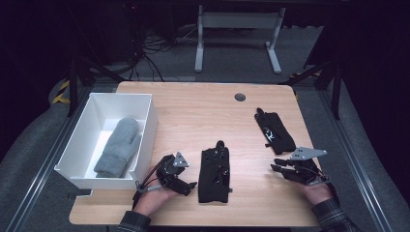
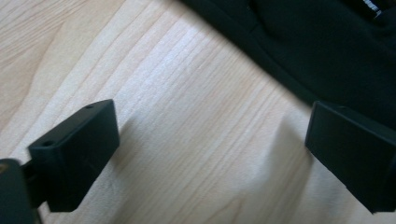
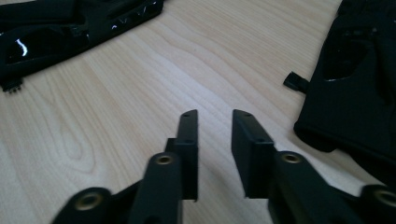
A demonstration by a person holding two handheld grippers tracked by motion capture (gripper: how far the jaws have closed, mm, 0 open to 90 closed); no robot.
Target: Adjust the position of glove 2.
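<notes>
A black glove (image 1: 213,174) lies flat near the front middle of the wooden table (image 1: 193,116). My left gripper (image 1: 186,180) sits just left of it, jaws wide open over bare wood. In the left gripper view, the left gripper (image 2: 212,121) has the glove (image 2: 327,46) just beyond its right jaw and nothing between the jaws. A second black glove (image 1: 274,130) lies at the right. My right gripper (image 1: 276,168) rests in front of it, empty, jaws a narrow gap apart. In the right gripper view, the right gripper (image 3: 215,114) has the glove (image 3: 359,84) and the second glove (image 3: 70,28) on either side.
A white box (image 1: 145,137) stands at the table's left edge with a grey mitten (image 1: 118,147) inside. A dark round cable hole (image 1: 240,97) sits near the far edge. Beyond the table are cables and a white desk frame (image 1: 237,34) on the floor.
</notes>
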